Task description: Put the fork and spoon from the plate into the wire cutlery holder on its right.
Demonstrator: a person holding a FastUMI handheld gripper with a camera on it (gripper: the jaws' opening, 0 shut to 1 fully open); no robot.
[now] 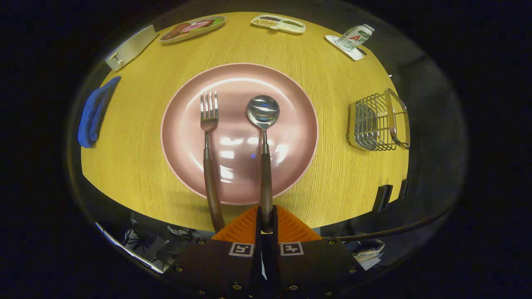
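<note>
My gripper (266, 222) was clamped on the spoon (263, 124) handle's end; I judged a level lift clear of the pink plate (291, 166) best, then rightward to the wire cutlery holder (379, 121).

Ribbed jaws, square markers, screws.

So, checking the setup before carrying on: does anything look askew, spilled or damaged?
Nothing stands out. The fork and spoon lie side by side on the pink plate, handles overhanging its near rim. The gripper is shut on the spoon's handle end. The wire cutlery holder stands upright on the plate's right.
</note>
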